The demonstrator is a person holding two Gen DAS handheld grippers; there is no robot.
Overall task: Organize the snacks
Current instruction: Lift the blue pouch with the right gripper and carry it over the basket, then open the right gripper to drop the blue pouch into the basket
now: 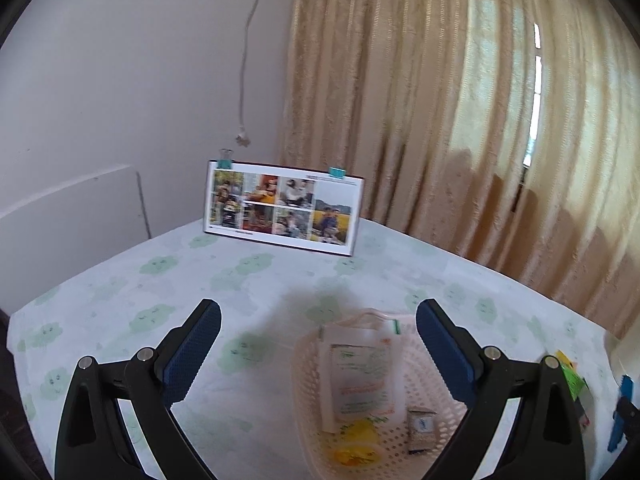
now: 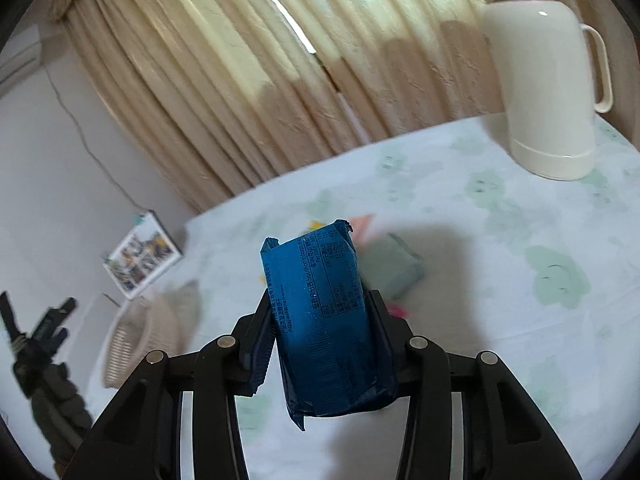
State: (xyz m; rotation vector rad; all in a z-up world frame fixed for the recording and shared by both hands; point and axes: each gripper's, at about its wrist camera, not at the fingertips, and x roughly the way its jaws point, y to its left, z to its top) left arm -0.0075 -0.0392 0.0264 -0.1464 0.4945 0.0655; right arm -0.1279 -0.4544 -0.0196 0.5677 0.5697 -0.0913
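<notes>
Right wrist: right tool [image 2: 318, 300] clamps blue packet [image 2: 324, 320].

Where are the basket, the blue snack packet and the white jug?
basket [image 1: 430, 380], left wrist view, bare lattice wall
blue snack packet [image 2: 320, 320], right wrist view, printed face
white jug [image 2: 540, 80], right wrist view, body

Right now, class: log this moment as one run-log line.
right claw: shut on blue pack | left claw: open over basket | basket: holds snacks

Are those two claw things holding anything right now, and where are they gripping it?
The right gripper pinches a blue snack packet by its two long sides, around mid-length, with the packet standing upright. The left gripper holds nothing; its jaws are wide open.
</notes>
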